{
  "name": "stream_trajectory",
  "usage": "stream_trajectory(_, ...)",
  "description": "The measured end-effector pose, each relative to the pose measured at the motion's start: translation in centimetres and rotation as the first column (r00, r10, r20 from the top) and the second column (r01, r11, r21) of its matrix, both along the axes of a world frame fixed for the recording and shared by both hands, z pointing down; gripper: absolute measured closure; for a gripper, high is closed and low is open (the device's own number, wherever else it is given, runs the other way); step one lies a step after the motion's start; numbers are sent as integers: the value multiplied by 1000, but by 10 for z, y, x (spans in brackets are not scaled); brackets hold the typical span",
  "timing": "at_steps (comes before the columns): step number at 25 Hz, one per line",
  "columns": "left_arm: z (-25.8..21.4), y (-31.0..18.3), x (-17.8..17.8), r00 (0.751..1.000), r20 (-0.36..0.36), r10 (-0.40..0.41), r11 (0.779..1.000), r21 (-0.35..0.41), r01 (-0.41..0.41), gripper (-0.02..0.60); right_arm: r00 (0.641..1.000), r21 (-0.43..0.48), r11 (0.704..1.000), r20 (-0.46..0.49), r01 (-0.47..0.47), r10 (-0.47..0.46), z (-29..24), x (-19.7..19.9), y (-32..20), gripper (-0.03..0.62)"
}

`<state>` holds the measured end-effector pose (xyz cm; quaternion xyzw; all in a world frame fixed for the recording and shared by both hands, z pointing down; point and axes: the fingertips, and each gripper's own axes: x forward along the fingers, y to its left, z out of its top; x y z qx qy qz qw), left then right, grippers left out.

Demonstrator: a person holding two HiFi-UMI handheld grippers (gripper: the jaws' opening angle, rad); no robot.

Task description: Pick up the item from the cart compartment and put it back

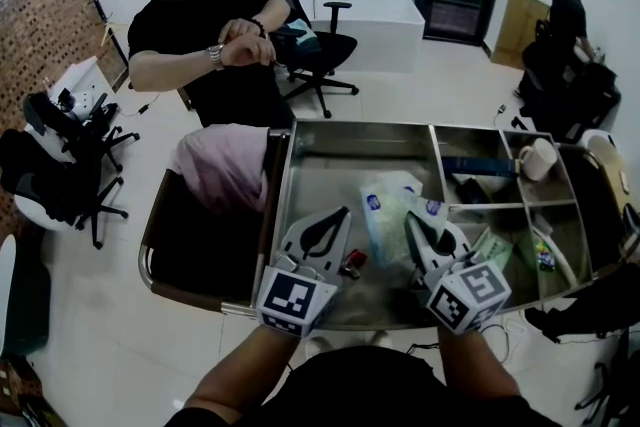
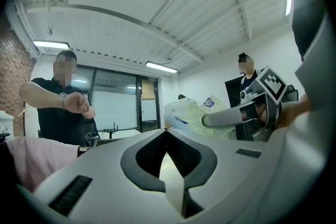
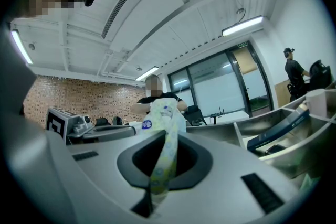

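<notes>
A: When you look down from the head view, where does the packet (image 1: 388,210) sit?
B: Over the large middle compartment of the cart (image 1: 300,140), pinched at its near edge by the right tool (image 1: 412,225). It stretches away from that tool, its long axis roughly along the tool's own line. The left tool (image 1: 335,220) is just beside it on the left, apart from it as far as I can see. A pink cloth (image 1: 225,165) fills the compartment further left.
A: And the left gripper view?
B: The jaws meet at the tips with nothing between them, so the left tool (image 2: 167,132) is clenched and empty. The packet (image 2: 186,113) shows ahead and to the right, at the right tool (image 2: 231,117).
A: The right gripper view?
B: The right tool (image 3: 164,144) is clamped on a thin printed flap of the packet (image 3: 165,110), which stands upright between the jaws. I'd judge the put-back goes straight down, done by the right hand.
A: Any writing?
B: Blue round marks on the packet, too small to read
</notes>
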<state>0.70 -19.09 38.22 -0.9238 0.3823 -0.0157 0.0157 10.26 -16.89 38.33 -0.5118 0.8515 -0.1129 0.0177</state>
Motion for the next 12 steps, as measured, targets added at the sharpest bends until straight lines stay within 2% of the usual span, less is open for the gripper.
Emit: stream_trajectory(12,1,-1,0,1000,-3,-3,1000,4,3,581,1000,7,1000,-5,-6,6,-2,-1,-6,577)
